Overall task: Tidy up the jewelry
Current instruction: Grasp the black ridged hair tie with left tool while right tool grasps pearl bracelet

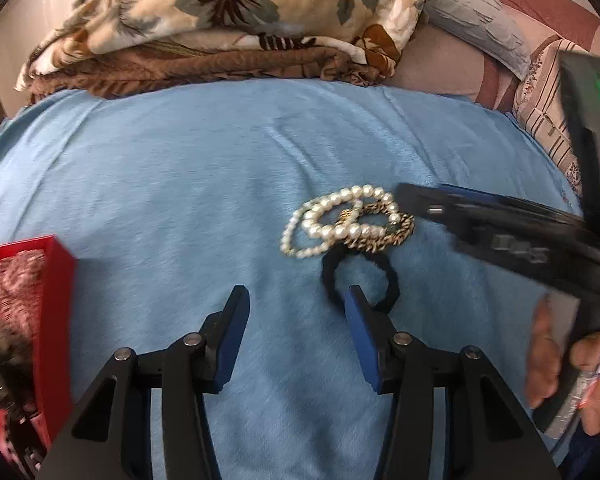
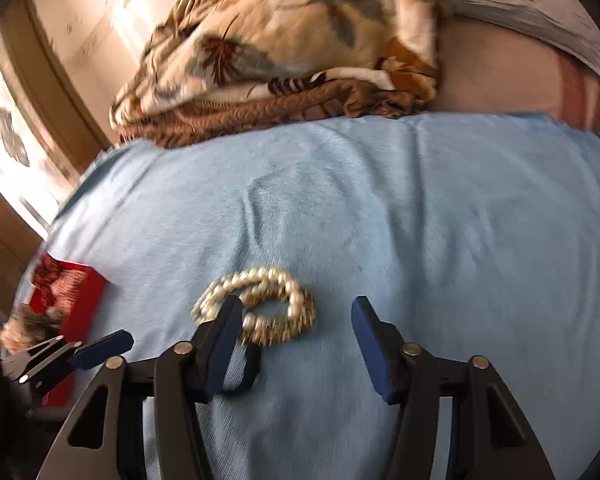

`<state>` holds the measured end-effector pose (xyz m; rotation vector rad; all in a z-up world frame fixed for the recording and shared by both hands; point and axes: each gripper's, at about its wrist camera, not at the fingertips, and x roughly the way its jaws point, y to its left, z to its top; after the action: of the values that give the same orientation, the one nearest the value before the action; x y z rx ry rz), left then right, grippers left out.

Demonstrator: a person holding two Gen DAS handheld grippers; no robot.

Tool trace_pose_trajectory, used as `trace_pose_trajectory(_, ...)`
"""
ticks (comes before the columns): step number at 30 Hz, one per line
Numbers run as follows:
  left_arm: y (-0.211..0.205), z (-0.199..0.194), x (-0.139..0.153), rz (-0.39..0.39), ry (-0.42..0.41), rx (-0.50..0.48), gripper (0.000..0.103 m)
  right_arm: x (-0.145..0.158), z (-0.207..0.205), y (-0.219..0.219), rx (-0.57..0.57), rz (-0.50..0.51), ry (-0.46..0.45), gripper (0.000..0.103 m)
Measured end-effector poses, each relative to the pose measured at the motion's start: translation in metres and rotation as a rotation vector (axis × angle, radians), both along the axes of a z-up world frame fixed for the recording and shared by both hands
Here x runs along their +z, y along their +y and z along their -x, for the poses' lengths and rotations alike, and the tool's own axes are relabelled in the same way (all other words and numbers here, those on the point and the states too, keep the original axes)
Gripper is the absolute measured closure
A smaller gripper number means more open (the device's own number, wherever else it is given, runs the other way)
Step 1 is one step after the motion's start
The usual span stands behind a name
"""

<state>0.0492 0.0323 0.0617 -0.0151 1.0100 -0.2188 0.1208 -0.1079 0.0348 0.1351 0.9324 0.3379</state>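
Observation:
A pile of pearl bracelets [image 1: 340, 220] tangled with a gold chain [image 1: 396, 236] lies on a light blue blanket [image 1: 160, 168]. A black hair tie [image 1: 384, 276] rests just in front of the pile. My left gripper [image 1: 296, 294] is open over bare blanket, its right finger overlapping the hair tie's loop. In the right wrist view my right gripper [image 2: 296, 304] is open just short of the pearl bracelets [image 2: 256, 280], its left finger over their near edge, with part of the hair tie [image 2: 252, 364] showing behind that finger. Nothing is held.
A red box [image 1: 56, 300] holding patterned items sits at the blanket's left edge, also visible as the red box [image 2: 80, 292]. A folded floral quilt [image 1: 220, 20] and a pillow [image 1: 480, 20] lie behind. A person's hand [image 1: 548, 352] holds the right gripper's handle.

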Motion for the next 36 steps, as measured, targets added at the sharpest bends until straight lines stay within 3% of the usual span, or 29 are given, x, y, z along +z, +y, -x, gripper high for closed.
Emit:
trace_pose_trajectory(5,-0.013,-0.012,-0.018,0.043,0.038,-0.028,0.055,-0.018,-0.017,0.019,0.058,0.055,0.023,0.056)
trace_pose_trajectory(6,-0.014,-0.013,-0.021,0.047,0.045,-0.032,0.055,-0.021,-0.019,0.021,0.062,0.060,0.028,0.069)
trace_pose_trajectory(8,-0.018,-0.013,-0.025,0.015,0.027,-0.024,0.066,-0.022,-0.018,0.019,0.052,0.058,0.029,0.087)
trace_pose_trajectory(10,-0.018,-0.011,-0.024,-0.009,0.029,-0.017,0.096,-0.020,-0.013,0.012,0.032,0.027,0.036,0.088)
trace_pose_trajectory(18,0.001,0.017,-0.001,0.078,0.058,-0.023,0.097,0.004,0.049,-0.018,-0.019,0.019,0.043,0.090)
trace_pose_trajectory(27,0.031,0.100,0.021,0.135,0.047,-0.096,0.097,0.007,0.162,-0.065,-0.078,-0.002,0.144,0.090)
trace_pose_trajectory(28,0.034,0.109,0.020,0.122,0.043,-0.094,0.097,0.006,0.169,-0.068,-0.111,0.035,0.137,0.090)
trace_pose_trajectory(30,0.039,0.118,0.018,0.099,0.034,-0.081,0.097,0.005,0.185,-0.079,-0.232,0.202,0.093,0.090)
trace_pose_trajectory(31,0.043,0.120,0.016,0.102,0.038,-0.073,0.097,0.005,0.187,-0.083,-0.257,0.212,0.093,0.090)
trace_pose_trajectory(35,0.055,0.128,0.014,0.097,0.035,-0.038,0.097,0.008,0.190,-0.094,-0.249,0.032,0.102,0.089)
trace_pose_trajectory(36,0.055,0.129,0.014,0.086,0.031,-0.040,0.097,0.009,0.190,-0.092,-0.231,0.012,0.091,0.084)
